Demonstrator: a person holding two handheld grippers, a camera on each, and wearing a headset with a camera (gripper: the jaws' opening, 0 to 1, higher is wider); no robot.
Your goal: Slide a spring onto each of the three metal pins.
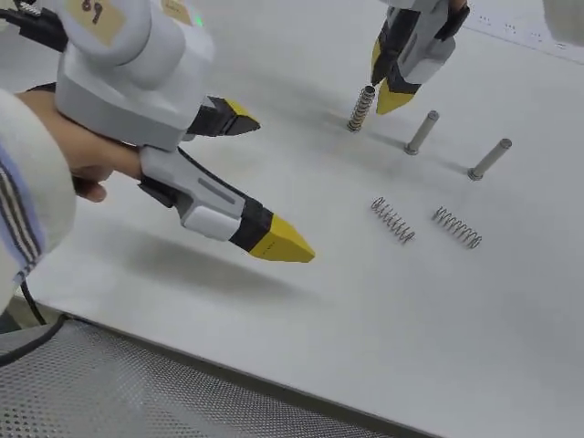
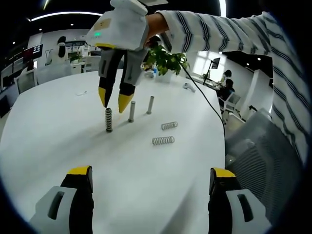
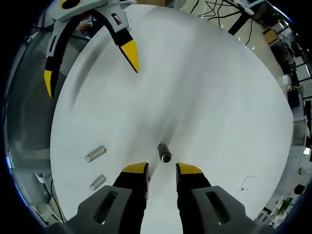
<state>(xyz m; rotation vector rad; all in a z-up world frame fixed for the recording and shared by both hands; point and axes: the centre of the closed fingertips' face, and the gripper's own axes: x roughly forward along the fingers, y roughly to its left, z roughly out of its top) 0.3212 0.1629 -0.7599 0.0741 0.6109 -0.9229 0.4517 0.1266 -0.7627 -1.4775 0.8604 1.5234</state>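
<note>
Sitting just below right hand-held gripper (image 1: 385,84): spring (image 1: 361,108)

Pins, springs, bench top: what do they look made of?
Pins: metal, likely steel; smooth grey rods with a dull satin sheen.
Springs: thin coiled wire, probably steel; small bright glints on the coils.
Bench: white, smooth, matte with soft shadows; laminate or painted, can't tell which.

Head view: one legible marking. A tan sticker (image 1: 91,15) on the top housing of the left gripper (image 1: 276,184) carries handwritten digits that read "69". A second tan sticker (image 1: 179,11) on the same housing is cut by the frame edge and unreadable.
</note>
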